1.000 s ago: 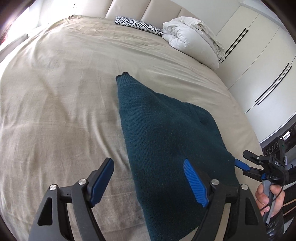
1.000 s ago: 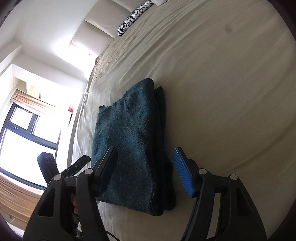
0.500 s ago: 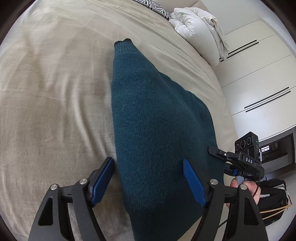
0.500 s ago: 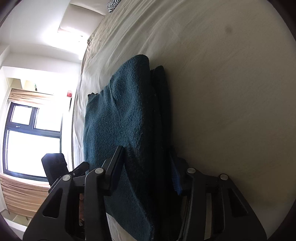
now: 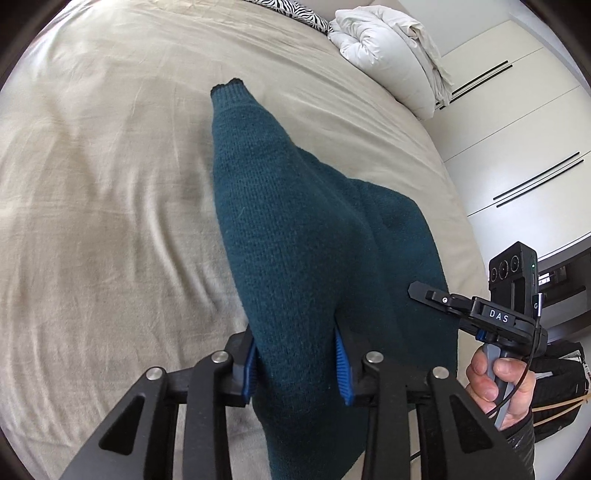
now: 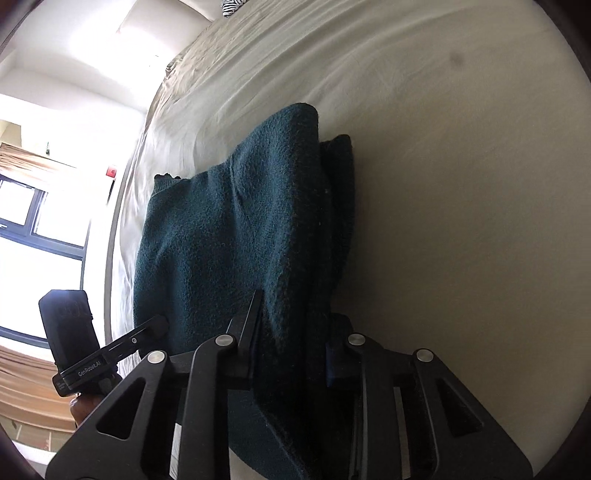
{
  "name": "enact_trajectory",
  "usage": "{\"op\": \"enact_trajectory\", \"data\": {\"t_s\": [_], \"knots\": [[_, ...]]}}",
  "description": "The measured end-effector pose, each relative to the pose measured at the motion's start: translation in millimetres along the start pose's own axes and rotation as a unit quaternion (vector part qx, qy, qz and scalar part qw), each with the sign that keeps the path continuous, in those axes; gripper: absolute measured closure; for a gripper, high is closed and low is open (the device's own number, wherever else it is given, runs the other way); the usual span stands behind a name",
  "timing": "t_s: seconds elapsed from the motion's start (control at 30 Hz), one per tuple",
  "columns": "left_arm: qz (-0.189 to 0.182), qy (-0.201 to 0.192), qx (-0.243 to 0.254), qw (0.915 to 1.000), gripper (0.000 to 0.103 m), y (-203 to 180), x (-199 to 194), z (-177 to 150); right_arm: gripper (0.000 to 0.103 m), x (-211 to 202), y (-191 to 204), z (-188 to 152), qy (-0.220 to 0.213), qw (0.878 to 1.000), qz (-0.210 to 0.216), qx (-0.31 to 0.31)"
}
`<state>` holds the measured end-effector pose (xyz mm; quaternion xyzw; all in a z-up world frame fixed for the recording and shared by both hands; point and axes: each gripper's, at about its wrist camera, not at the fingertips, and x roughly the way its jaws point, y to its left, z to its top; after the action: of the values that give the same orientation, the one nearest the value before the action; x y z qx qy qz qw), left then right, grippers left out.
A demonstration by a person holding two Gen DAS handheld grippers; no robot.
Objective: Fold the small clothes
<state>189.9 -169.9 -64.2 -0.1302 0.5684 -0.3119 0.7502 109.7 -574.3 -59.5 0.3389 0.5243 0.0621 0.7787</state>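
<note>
A dark teal knitted sweater [image 5: 295, 229], folded lengthwise, lies on the beige bed sheet [image 5: 92, 192] with one cuff pointing toward the headboard. My left gripper [image 5: 297, 365] has its blue pads pressed on the near end of the sweater, and its jaws are closing. My right gripper [image 6: 291, 350] grips the stacked layers of the sweater [image 6: 236, 229] at its near edge, jaws closing too, with fabric bunched between the pads. In the left wrist view a hand [image 5: 495, 376] holds the right gripper's handle.
A rolled white duvet [image 5: 388, 48] and a zebra-print pillow [image 5: 295, 14] lie at the head of the bed. White wardrobe doors [image 5: 517, 129] stand beyond the bed's right side. A bright window [image 6: 37, 229] is past the other side.
Both grippers went from wide open to closed onto the sweater's near end. The right gripper slid forward over the sweater's edge, and the fabric now rises between the pads.
</note>
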Motion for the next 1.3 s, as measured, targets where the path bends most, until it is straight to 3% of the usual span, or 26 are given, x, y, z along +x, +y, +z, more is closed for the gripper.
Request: {"op": "enact_trajectory", "data": {"t_s": [0.3, 0.63, 0.8, 0.93, 1.1, 1.3], "knots": [[0.039, -0.035, 0.036, 0.9980, 0.067, 22.9, -93.0, -42.5, 0.080, -2.0, 95.5, -50.9, 0.001, 0.998, 0.020, -0.064], [0.075, -0.063, 0.015, 0.9951, 0.067, 95.4, -168.7, -97.3, 0.080, 61.7, 201.8, -120.2, 0.032, 0.993, 0.054, -0.105], [0.073, -0.053, 0.002, 0.9960, 0.066, 127.0, -164.7, -110.2, 0.080, 94.9, 212.4, -144.0, 0.045, 0.993, 0.062, -0.091], [0.065, -0.047, -0.016, 0.9966, 0.064, 148.8, -152.8, -122.5, 0.080, 109.2, 186.3, -160.6, 0.057, 0.995, 0.056, -0.065], [0.055, -0.048, -0.025, 0.9970, 0.057, 164.2, -149.9, -126.4, 0.079, 126.4, 161.2, -167.7, 0.063, 0.995, 0.078, -0.024], [0.044, -0.050, -0.034, 0.9972, 0.054, 170.1, -149.9, -131.0, 0.078, 123.6, 156.7, -180.9, 0.055, 0.994, 0.088, -0.017]]}}
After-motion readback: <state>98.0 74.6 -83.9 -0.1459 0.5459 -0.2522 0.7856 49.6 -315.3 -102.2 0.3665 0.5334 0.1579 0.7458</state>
